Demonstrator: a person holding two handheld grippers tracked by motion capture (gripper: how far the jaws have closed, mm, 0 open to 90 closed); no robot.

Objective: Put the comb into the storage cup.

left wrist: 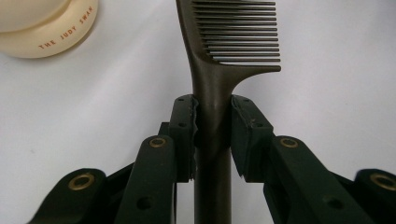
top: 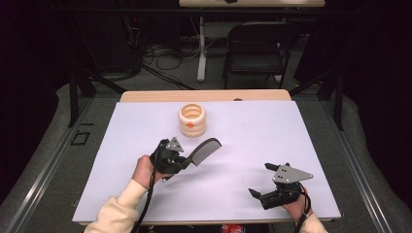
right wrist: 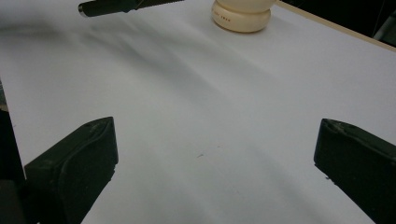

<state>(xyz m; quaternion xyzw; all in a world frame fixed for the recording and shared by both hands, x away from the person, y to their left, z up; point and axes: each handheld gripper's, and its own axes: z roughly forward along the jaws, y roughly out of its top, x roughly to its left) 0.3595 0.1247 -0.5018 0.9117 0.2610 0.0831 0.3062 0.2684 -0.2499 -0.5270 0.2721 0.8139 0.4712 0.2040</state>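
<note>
- Dark plastic comb with a long handle (left wrist: 212, 116): pinched by its handle between the pads of the left tongs (top: 182, 162), teeth pointing away from the hand, as the left gripper view shows.
- Cream ribbed ceramic holder with an orange mark (top: 192, 119): stands on the white-covered desk (top: 252, 136) just beyond the left tongs, apart from the comb's tip.
- Right tongs (top: 260, 180): spread wide, nothing between them, resting near the desk's near edge, well apart from the comb.
- Progress, as judged: pickup is done; carrying the comb to the holder and dropping it in remains, presumably.
</note>
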